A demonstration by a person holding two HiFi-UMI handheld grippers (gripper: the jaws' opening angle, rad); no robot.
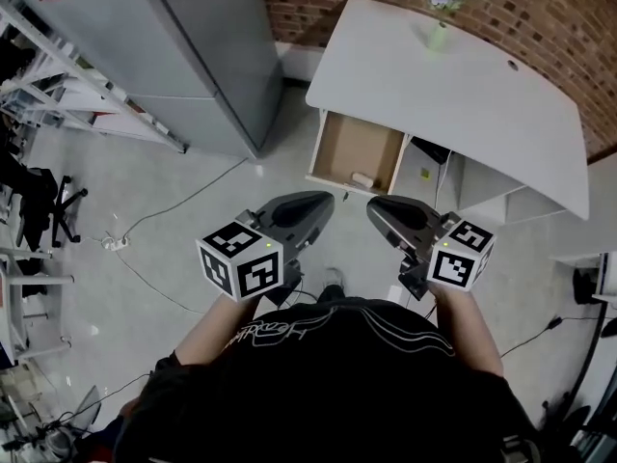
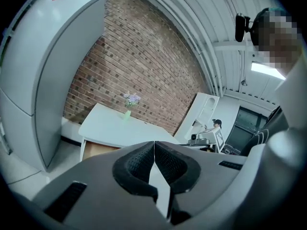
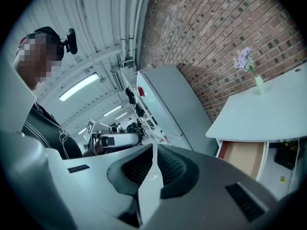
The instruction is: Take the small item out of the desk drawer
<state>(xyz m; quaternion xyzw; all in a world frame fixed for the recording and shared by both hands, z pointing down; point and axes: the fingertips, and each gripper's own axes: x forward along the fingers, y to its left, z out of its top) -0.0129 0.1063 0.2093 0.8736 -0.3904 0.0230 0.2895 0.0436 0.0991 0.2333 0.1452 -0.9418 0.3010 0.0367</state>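
Note:
The white desk (image 1: 453, 95) stands against a brick wall, and its brown drawer (image 1: 339, 143) is pulled open. A small cream-coloured item (image 1: 362, 179) lies at the drawer's front right corner. Both grippers hang in the air just short of the drawer front, pointing at it. My left gripper (image 1: 326, 201) is shut with nothing between its jaws, and my right gripper (image 1: 376, 206) is also shut and empty. In the left gripper view the gripper's (image 2: 154, 143) jaws meet, with the desk (image 2: 110, 126) and drawer (image 2: 96, 150) beyond. In the right gripper view the gripper's (image 3: 154, 147) pads touch, and the drawer (image 3: 242, 157) shows at the right.
A tall grey cabinet (image 1: 193, 56) stands left of the desk. A vase of purple flowers (image 1: 439, 8) sits on the desktop's far edge. Cables and a power strip (image 1: 116, 243) lie on the floor at left, near a black chair (image 1: 43, 205) and shelving.

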